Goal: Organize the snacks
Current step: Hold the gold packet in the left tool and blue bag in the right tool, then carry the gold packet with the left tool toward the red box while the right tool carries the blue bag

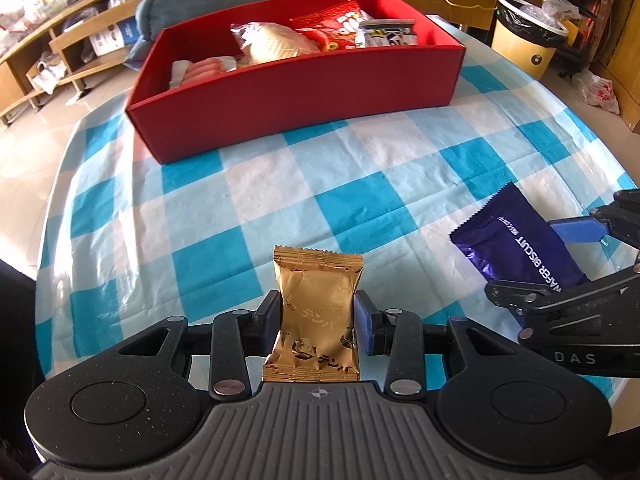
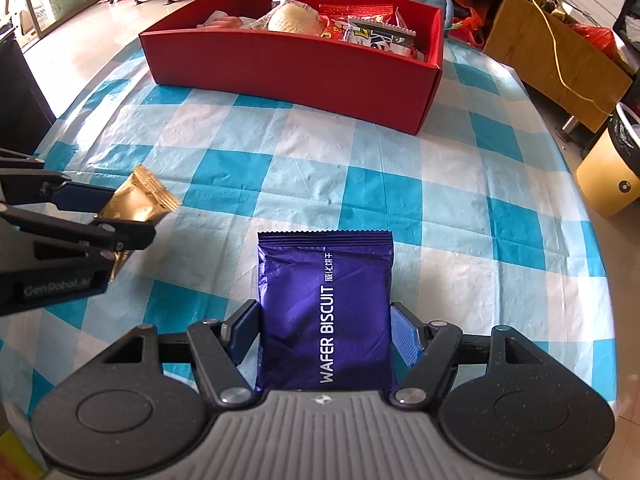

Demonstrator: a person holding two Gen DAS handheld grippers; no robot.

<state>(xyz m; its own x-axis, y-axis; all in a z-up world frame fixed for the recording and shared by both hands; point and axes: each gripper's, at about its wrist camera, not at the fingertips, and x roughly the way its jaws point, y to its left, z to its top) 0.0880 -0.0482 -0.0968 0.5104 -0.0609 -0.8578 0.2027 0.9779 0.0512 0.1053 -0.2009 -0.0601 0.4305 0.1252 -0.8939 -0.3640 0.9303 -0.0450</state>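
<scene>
Gold packet upright lengthwise in left tongs, toward box.

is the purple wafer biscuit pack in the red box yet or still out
Out. The purple wafer biscuit pack is clamped in the right gripper over the checked tablecloth, well short of the red box.

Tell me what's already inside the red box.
The red box holds pink-and-white packets at its left end, a clear-wrapped pale round pastry in the middle, then a red snack bag and a silver-edged packet. Anything beneath them, and the box floor, is covered.
</scene>
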